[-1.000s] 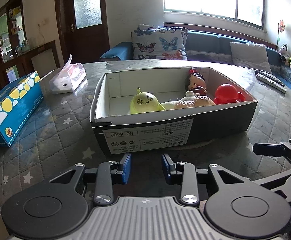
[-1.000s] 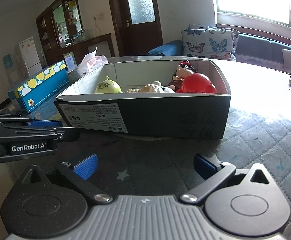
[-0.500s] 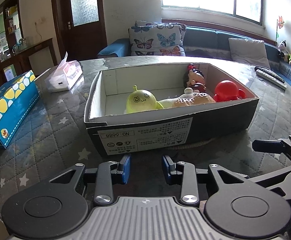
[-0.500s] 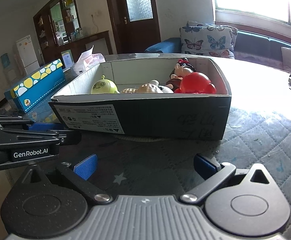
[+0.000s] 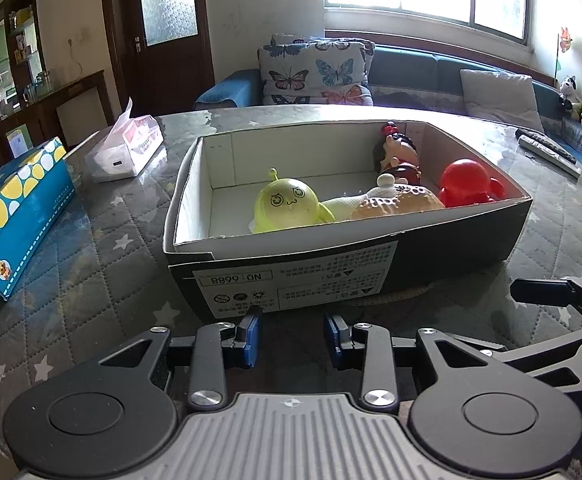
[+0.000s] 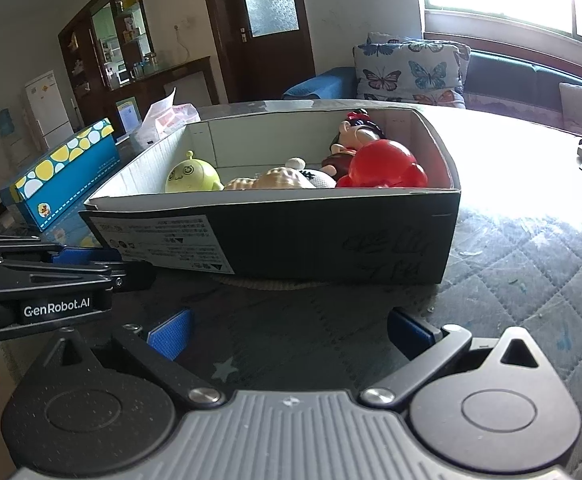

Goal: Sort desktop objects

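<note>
A black cardboard box (image 5: 431, 264) with a white inside stands on the quilted table; it also shows in the right wrist view (image 6: 331, 240). In it lie a yellow-green toy (image 5: 287, 208), a tan bumpy toy (image 5: 399, 206), a red toy (image 5: 467, 182) and a dark-haired doll (image 5: 397, 156). My left gripper (image 5: 291, 338) hovers just before the box's near wall, its jaws a small gap apart and empty. My right gripper (image 6: 289, 334) is wide open and empty, a little before the box. The left gripper's side (image 6: 63, 276) shows at the left of the right wrist view.
A blue box with yellow and white dots (image 5: 15, 208) lies at the table's left. A tissue pack (image 5: 125, 152) sits behind it. A remote control (image 5: 547, 152) lies at the far right. A sofa with a butterfly cushion (image 5: 317, 74) stands behind the table.
Both views have risen slightly, so more of the box's inside shows. Neither gripper's jaws have changed.
</note>
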